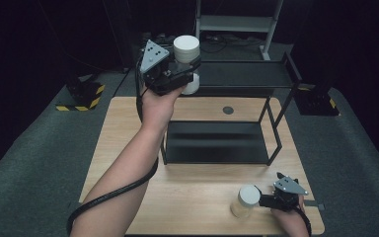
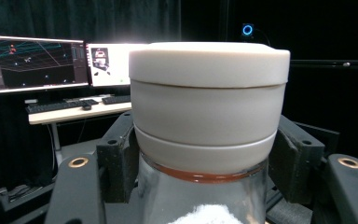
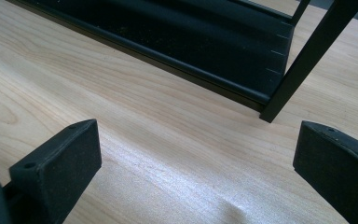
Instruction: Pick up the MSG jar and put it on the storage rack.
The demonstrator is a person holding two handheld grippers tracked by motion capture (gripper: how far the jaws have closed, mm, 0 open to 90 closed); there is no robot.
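Two jars [image 1: 186, 59] [image 1: 246, 201], black rack [image 1: 276, 143] between.

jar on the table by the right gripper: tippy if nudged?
Probably somewhat: the jar stands upright, taller than wide, with a chunky white lid up top. Its clear walls look like glass, so likely slick and breakable. The right gripper beside it is open.

Recording lab: black curtains, monitors [image 2: 37, 63] on desk, hazard-striped stand base [image 1: 81, 101], wooden table [image 1: 128, 133].
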